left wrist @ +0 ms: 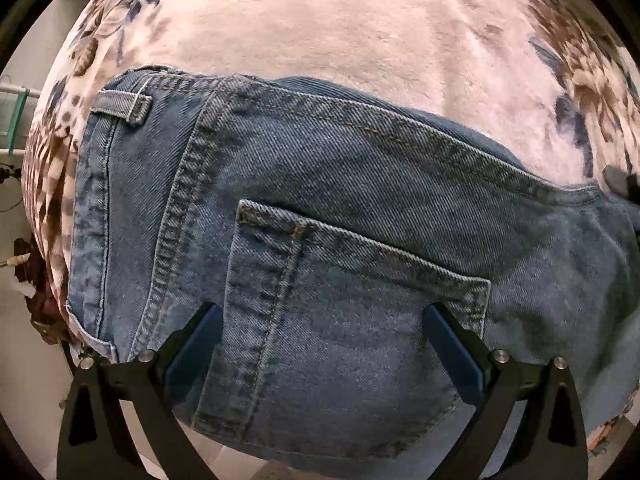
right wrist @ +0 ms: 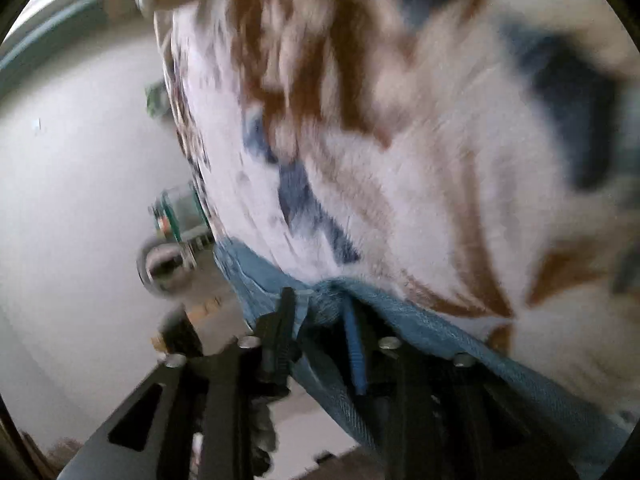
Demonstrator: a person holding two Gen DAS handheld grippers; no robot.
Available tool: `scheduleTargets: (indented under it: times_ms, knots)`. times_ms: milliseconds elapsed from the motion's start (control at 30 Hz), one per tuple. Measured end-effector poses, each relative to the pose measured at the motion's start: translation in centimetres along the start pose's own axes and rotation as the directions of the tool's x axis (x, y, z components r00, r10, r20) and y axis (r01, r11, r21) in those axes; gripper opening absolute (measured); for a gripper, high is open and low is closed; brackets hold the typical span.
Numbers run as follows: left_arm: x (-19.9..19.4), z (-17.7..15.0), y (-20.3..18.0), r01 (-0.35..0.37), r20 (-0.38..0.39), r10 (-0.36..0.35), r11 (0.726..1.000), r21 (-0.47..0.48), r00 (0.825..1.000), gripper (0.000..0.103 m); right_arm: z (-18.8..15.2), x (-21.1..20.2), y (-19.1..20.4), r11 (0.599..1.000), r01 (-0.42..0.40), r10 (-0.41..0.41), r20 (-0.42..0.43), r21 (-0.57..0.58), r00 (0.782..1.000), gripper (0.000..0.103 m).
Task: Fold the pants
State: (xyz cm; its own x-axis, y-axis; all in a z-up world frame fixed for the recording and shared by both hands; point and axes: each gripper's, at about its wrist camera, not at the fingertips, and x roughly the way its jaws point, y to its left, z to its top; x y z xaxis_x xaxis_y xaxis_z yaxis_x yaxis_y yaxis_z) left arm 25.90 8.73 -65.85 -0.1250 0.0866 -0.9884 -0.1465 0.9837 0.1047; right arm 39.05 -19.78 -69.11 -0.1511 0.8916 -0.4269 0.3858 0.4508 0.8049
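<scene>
The left gripper (left wrist: pixel 320 316) is held over the jeans (left wrist: pixel 340 208), jaws spread wide, nothing grasped. The jeans are laid on a floral blanket (left wrist: pixel 340 24). The right gripper (right wrist: pixel 320 308) is clenched on a bunched denim edge at the blanket's border.

Faded blue denim pants (left wrist: pixel 360 208), coarse twill with raised double-stitched seams and a patch pocket (left wrist: pixel 344 304), lie on a plush, fuzzy blanket (left wrist: pixel 340 28) printed with brown and navy flowers. My left tool (left wrist: pixel 320 344) shows matt black plastic arms, smooth blue pads (left wrist: pixel 452 356) and bright metal screw heads. In the blurred right-wrist view, my right tool (right wrist: pixel 320 320), the same matt black, pinches a bunched denim edge.
</scene>
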Motion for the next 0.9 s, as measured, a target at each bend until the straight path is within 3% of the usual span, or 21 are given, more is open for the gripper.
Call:
scheduleTargets:
  times_ms: [67,133,233,300,367,400,433,467,500,533,567,667,733,833,900]
  knots:
    - [-1.1,-0.2,-0.2,-0.001,0.006,0.001,1.0,0.003,1.0,0.103,-0.1,-2.5,0.7,0.998,0.064,-0.063,0.078,-0.015,0.995,0.019]
    - [-2.7,-0.1,-0.9,0.01,0.04,-0.011,1.0,0.021,0.999,0.103,-0.6,-4.9,2.1,0.985,0.13,-0.123,0.062,-0.116,0.99,0.024]
    - [-5.0,0.3,-2.8,0.062,0.093,-0.068,0.996,0.066,0.993,0.103,-2.3,-6.9,3.7,0.946,0.218,-0.22,0.022,-0.241,0.975,0.066]
    - [-5.6,0.9,-4.8,0.095,0.11,-0.107,0.99,0.108,0.988,0.103,-3.2,-7.7,4.1,0.901,0.286,-0.302,0.0,-0.327,0.953,0.066]
    - [-5.3,1.7,-6.6,0.089,0.121,-0.108,0.985,0.149,0.987,0.103,-4.1,-7.0,3.1,0.846,0.373,-0.409,-0.015,-0.381,0.912,0.066]
    - [-4.8,2.3,-7.7,0.081,0.125,-0.104,0.981,0.174,0.987,0.103,-4.3,-6.9,2.8,0.816,0.418,-0.46,-0.009,-0.399,0.888,0.065]
    - [-4.2,2.8,-8.6,0.067,0.129,-0.093,0.979,0.194,0.987,0.103,-5.0,-5.4,3.1,0.79,0.451,-0.5,-0.011,-0.415,0.866,0.052]
    - [-3.4,3.4,-9.4,0.044,0.127,-0.072,0.977,0.21,0.989,0.103,-5.1,-5.1,2.6,0.768,0.473,-0.53,-0.013,-0.432,0.848,0.027]
    - [-2.8,3.9,-10.0,0.026,0.123,-0.054,0.975,0.219,0.991,0.103,-4.8,-5.0,1.8,0.741,0.503,-0.563,-0.001,-0.445,0.827,0.018]
    - [-2.2,4.4,-10.4,0.014,0.127,-0.044,0.974,0.226,0.991,0.103,-4.7,-5.2,1.4,0.724,0.53,-0.581,0.024,-0.441,0.813,0.012]
    - [-1.9,4.8,-10.7,0.002,0.134,-0.035,0.972,0.234,0.99,0.103,-4.4,-5.8,1.2,0.726,0.547,-0.579,0.058,-0.418,0.813,0.008]
    - [-1.5,5.6,-11.6,-0.031,0.167,-0.014,0.965,0.262,0.986,0.103,-4.2,-8.1,1.0,0.727,0.601,-0.572,0.191,-0.333,0.798,0.004]
    - [-1.2,6.4,-12.1,-0.039,0.166,-0.006,0.963,0.266,0.986,0.103,-3.8,-10.3,0.2,0.749,0.599,-0.55,0.24,-0.283,0.8,0.003]
    - [-1.2,7.1,-12.2,-0.033,0.153,-0.007,0.967,0.253,0.988,0.103,-3.3,-12.1,-2.0,0.779,0.576,-0.535,0.217,-0.247,0.817,0.004]
    - [-1.5,7.5,-11.9,-0.038,0.15,-0.002,0.965,0.259,0.989,0.103,-3.2,-12.4,-2.4,0.828,0.522,-0.486,0.202,-0.204,0.85,0.008]
